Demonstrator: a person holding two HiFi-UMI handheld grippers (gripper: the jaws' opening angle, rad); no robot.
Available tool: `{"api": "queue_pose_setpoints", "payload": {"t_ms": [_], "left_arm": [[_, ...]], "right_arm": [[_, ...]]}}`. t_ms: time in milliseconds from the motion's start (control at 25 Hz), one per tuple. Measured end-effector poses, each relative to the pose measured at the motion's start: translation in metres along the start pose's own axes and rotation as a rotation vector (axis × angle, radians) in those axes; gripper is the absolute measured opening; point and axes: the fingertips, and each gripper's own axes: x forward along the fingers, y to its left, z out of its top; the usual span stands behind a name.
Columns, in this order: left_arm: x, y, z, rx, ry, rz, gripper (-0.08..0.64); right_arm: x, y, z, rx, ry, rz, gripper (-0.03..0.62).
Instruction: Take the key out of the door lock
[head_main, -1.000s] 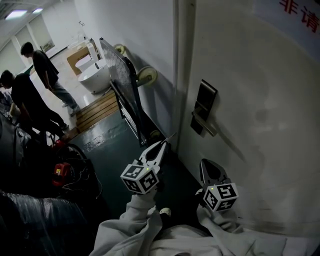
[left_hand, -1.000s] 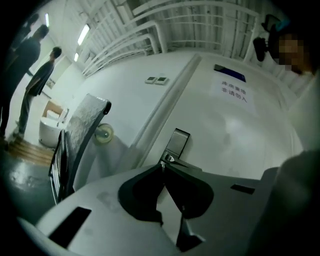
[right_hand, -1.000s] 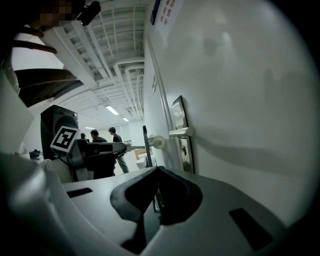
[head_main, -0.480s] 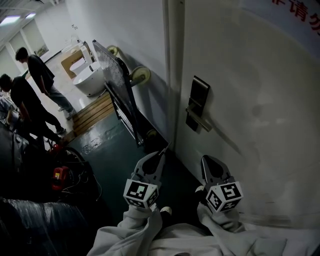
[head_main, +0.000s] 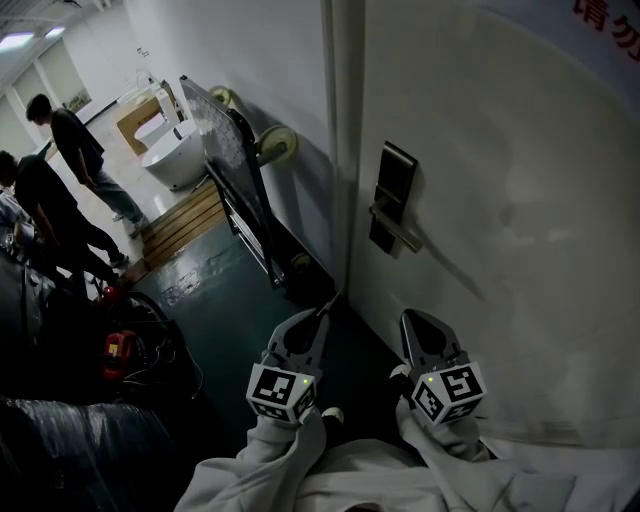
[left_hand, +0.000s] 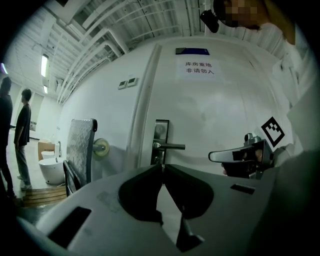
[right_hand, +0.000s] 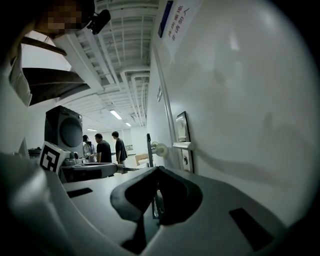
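The dark lock plate (head_main: 393, 190) with its lever handle (head_main: 402, 231) sits on the white door (head_main: 520, 200), beyond both grippers. My left gripper (head_main: 322, 312) hangs low, away from the door, shut, with a thin pale sliver (head_main: 331, 298) sticking out of its tips; it looks like the key. In the left gripper view the jaws (left_hand: 161, 167) meet, and the lock plate (left_hand: 161, 136) and handle (left_hand: 170, 146) lie ahead. My right gripper (head_main: 416, 322) hovers beside the door, shut and empty (right_hand: 156, 170). No key shows in the round keyhole (right_hand: 186, 160).
A trolley with a grey panel (head_main: 222, 135) and pale wheels (head_main: 276, 143) leans on the wall left of the door. Farther off are a white tub (head_main: 175, 155), a wooden pallet (head_main: 185, 220) and people standing (head_main: 85, 150). Red gear (head_main: 118, 352) lies on the floor at the left.
My left gripper has dropped lower and turned its marker cube toward the camera, still shut. The right gripper has hardly moved. The head view has shifted slightly toward the door.
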Motion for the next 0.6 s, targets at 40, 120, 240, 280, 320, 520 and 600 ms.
{"api": "queue_pose_setpoints", "payload": {"t_ms": [40,120,240,280,320,520,600], "left_arm": [[-0.0011,0.0004,-0.0006,-0.003,-0.001,0.002,0.026],[-0.0032,0.0010,-0.0021,-0.014,-0.001,0.004,0.026],[-0.0042,0.0014,-0.0042,-0.028,-0.001,0.003,0.026],[-0.0037,0.0016,-0.0044,-0.028,-0.002,0.003,0.025],[-0.0032,0.0016,-0.0042,-0.026,-0.003,0.002,0.026],[-0.0006,0.0009,-0.0029,-0.020,-0.005,-0.004,0.026],[0.0011,0.0007,-0.0028,-0.019,-0.005,-0.008,0.026]], "right_arm": [[0.0002,0.0007,-0.0004,-0.001,0.000,-0.001,0.051],[-0.0002,0.0030,-0.0006,-0.003,-0.003,-0.003,0.051],[0.0003,0.0069,-0.0020,-0.010,0.000,0.000,0.051],[0.0009,0.0077,-0.0026,-0.011,0.001,0.002,0.051],[0.0014,0.0085,-0.0029,-0.012,0.002,0.003,0.051],[0.0013,0.0093,-0.0039,-0.010,0.007,0.000,0.051],[0.0016,0.0086,-0.0048,-0.010,0.012,-0.001,0.051]]}}
